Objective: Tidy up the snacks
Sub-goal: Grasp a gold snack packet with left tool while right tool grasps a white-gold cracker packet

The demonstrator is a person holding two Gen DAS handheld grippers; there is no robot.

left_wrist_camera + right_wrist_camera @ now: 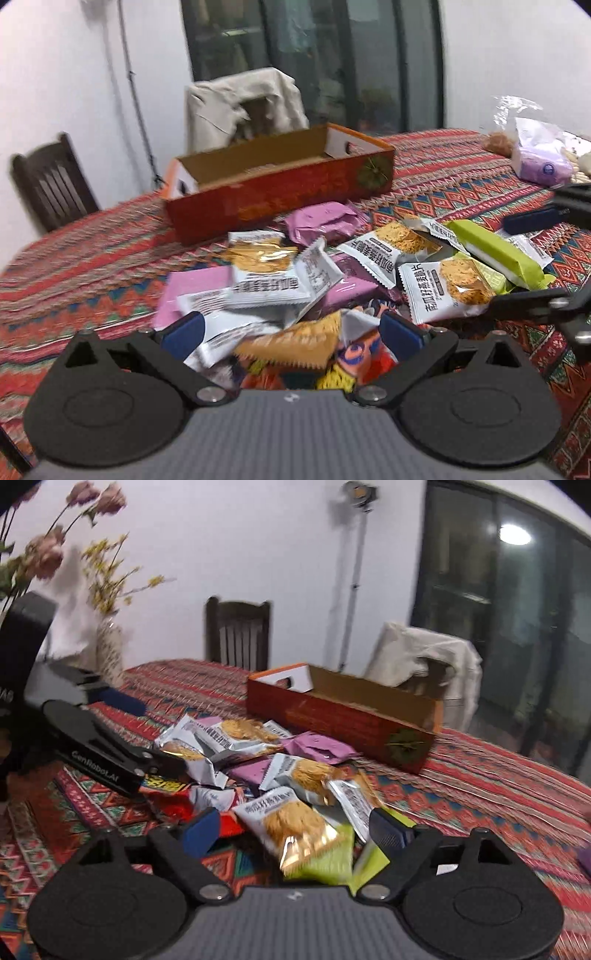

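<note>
- On the patterned tablecloth (443,177), lay a loose heap of snack packets (295,280), just in front of a long red cardboard box (280,184) with its top open.
- Near the box, rested a purple packet (325,221); beside it, white oat-crisp packets (443,291) and a lime-green wrapped bar (498,254).
- Over the near edge of the heap, hung the left gripper (291,332), jaws spread wide and gripping nothing, an orange-edged packet (295,343) lying between its blue pads (184,332).
- From the other side, hovered the right gripper (295,830), likewise released, a gold-and-white packet (295,827) and green wrapper (325,864) under the gap.
- Beyond the table, stood a dark wooden chair (238,635) and a chair draped in beige cloth (251,103).
- At the table's edge, stood a vase of flowers (107,650).
- At the far corner, sat a lilac tissue pack (539,162).
</note>
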